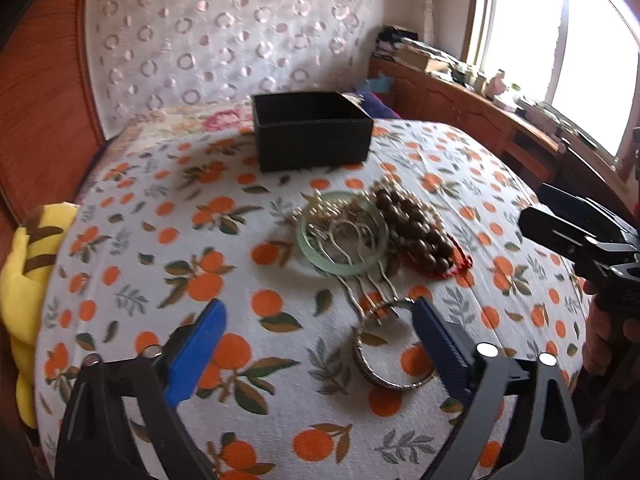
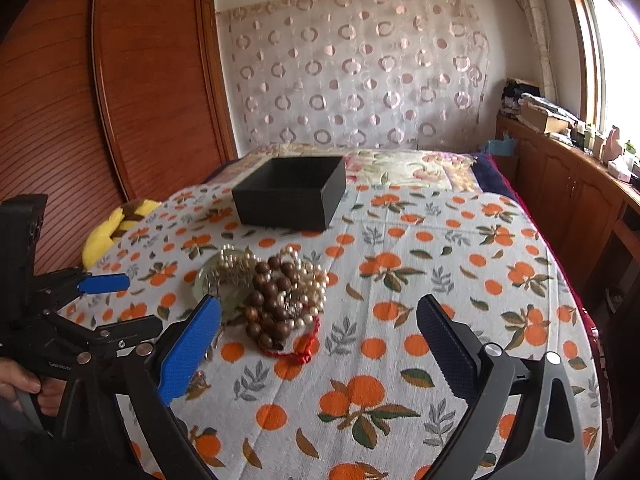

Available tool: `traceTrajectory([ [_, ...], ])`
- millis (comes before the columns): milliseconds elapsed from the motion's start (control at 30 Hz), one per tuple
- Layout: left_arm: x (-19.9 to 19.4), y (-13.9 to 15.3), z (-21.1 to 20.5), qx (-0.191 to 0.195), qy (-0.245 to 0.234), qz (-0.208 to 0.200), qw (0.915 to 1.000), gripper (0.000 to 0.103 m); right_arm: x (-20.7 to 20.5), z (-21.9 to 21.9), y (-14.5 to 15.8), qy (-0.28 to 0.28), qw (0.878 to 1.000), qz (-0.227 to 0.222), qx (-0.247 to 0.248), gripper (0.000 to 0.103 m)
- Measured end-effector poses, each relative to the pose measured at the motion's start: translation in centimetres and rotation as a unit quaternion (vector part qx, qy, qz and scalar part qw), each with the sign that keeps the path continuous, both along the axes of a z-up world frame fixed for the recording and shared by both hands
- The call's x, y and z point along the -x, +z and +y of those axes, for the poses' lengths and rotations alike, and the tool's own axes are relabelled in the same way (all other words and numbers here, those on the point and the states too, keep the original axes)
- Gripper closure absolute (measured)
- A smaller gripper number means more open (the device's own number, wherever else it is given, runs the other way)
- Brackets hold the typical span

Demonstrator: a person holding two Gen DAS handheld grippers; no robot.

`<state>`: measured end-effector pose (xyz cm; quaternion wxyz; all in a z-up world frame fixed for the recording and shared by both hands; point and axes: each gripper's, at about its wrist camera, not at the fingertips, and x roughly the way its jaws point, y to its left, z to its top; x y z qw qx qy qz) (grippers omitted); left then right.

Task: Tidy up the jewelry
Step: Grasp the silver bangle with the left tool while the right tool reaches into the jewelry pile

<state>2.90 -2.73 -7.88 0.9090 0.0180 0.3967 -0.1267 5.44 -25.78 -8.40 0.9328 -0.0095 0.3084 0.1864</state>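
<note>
A pile of jewelry lies on the orange-print cloth (image 1: 160, 264): a pale green bangle (image 1: 344, 236), a brown bead bracelet (image 1: 416, 228) with a red cord, pearls (image 1: 332, 204), a silver hair comb (image 1: 360, 280) and a silver bangle (image 1: 384, 348). An open black box (image 1: 312, 130) stands behind the pile. My left gripper (image 1: 320, 336) is open and empty, its right finger by the silver bangle. My right gripper (image 2: 320, 332) is open and empty, just in front of the bead bracelet (image 2: 272, 296). The black box (image 2: 290, 192) shows behind it.
A yellow plush toy (image 1: 20, 276) lies at the cloth's left edge. A wooden wardrobe (image 2: 100, 100) stands on the left. A wooden cabinet (image 2: 568, 184) with clutter runs along the window on the right. A patterned curtain (image 2: 360, 72) hangs behind.
</note>
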Motion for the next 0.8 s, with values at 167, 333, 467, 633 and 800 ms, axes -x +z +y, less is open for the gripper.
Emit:
traceTrajectory([
  [167, -0.3, -1.1, -0.8, 0.006, -0.025, 0.026, 0.9993, 0.039, 0.0, 0.5, -1.2, 0.017, 1.000, 0.016, 0.015, 0.011],
  [333, -0.3, -1.9, -1.2, 0.014, -0.038, 0.040, 0.9984, 0.059, -0.1, 0.7, -2.1, 0.023, 0.999, 0.028, 0.026, 0.011],
  [467, -0.4, -2.2, -1.3, 0.016, -0.041, 0.045, 0.9980, 0.074, -0.1, 0.8, -2.4, 0.025, 0.999, 0.032, 0.030, 0.011],
  [633, -0.8, -2.3, -1.2, 0.020, -0.051, 0.048, 0.9974, 0.097, -0.3, 1.3, -2.5, 0.034, 0.998, 0.037, 0.042, 0.011],
  [800, -0.4, -1.5, -0.3, 0.022, -0.041, 0.032, 0.9984, 0.098, -0.6, 1.9, -2.5, 0.047, 0.997, 0.039, 0.047, 0.011],
])
